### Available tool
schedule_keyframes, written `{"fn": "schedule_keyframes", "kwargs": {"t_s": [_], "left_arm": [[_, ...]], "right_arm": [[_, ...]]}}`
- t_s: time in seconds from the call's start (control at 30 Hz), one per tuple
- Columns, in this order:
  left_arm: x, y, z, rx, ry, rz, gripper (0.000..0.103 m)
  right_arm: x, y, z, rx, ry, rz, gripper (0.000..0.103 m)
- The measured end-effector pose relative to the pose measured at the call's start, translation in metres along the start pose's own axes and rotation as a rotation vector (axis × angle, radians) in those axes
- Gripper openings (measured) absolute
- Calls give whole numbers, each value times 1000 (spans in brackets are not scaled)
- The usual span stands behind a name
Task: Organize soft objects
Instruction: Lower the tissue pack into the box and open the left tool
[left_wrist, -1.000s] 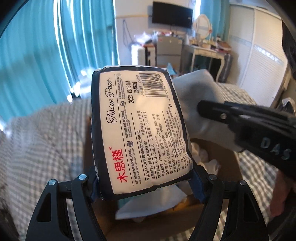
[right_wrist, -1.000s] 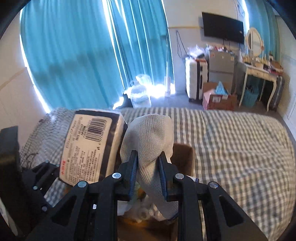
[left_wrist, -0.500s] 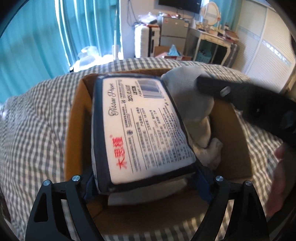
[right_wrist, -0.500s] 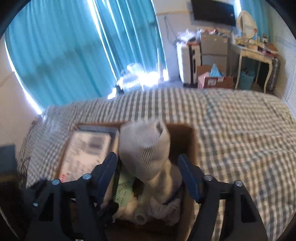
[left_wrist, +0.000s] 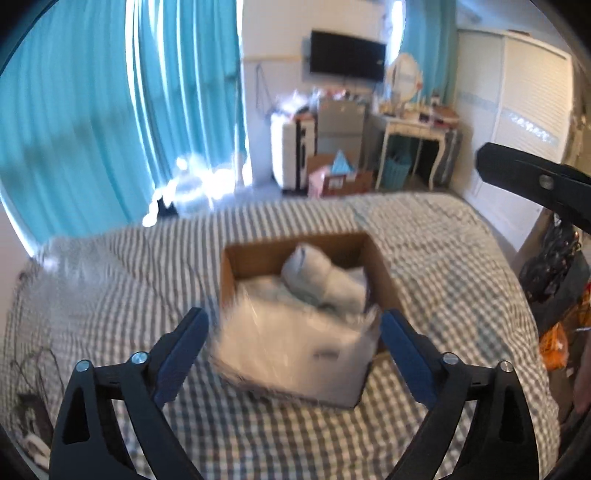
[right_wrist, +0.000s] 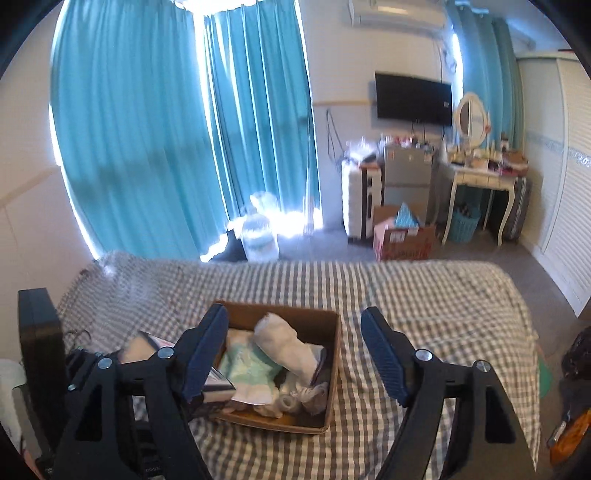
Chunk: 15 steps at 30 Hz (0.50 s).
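A brown cardboard box (left_wrist: 380, 266) (right_wrist: 332, 354) sits on the checked bed. In it lie a rolled grey sock (left_wrist: 321, 271) (right_wrist: 282, 341), a pale green packet (right_wrist: 245, 367) and other soft items. The white tissue pack (left_wrist: 295, 345) lies blurred over the box's near edge; its end shows in the right wrist view (right_wrist: 147, 347). My left gripper (left_wrist: 291, 332) is open and empty, just behind the pack. My right gripper (right_wrist: 293, 350) is open and empty, above the box. A right gripper finger (left_wrist: 535, 181) shows at the left wrist view's right edge.
The grey-and-white checked bedspread (right_wrist: 424, 306) spreads around the box. Teal curtains (right_wrist: 166, 129), a white suitcase (right_wrist: 360, 199), a floor box (right_wrist: 402, 236) and a dressing table (right_wrist: 476, 177) stand beyond the bed. A white wardrobe (left_wrist: 528, 122) is on the right.
The left gripper opened and let the tissue pack drop onto the box. The right gripper opened and left the grey sock in the box. Both have pulled back and up.
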<state>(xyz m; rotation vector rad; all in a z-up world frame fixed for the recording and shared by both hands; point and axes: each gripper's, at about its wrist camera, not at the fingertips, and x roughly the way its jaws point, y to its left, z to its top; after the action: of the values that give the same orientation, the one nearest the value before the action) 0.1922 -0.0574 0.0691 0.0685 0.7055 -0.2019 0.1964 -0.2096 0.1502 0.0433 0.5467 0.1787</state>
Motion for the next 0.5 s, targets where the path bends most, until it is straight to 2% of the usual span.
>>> {"fn": "schedule_keyframes", "kwargs": {"t_s": [0.13, 0.23, 0.37, 0.5], "left_arm": [[9, -6, 7, 15, -34, 2, 96], [34, -7, 2, 0, -13, 8, 96], [64, 2, -2, -29, -5, 10, 96], [79, 12, 2, -53, -36, -25, 96]], "right_arm": [[-29, 8, 2, -28, -38, 7, 79], [-33, 6, -4, -46, -42, 10, 79], [-16, -7, -19, -19, -19, 26, 79], [13, -25, -32, -2, -1, 31, 79]]}}
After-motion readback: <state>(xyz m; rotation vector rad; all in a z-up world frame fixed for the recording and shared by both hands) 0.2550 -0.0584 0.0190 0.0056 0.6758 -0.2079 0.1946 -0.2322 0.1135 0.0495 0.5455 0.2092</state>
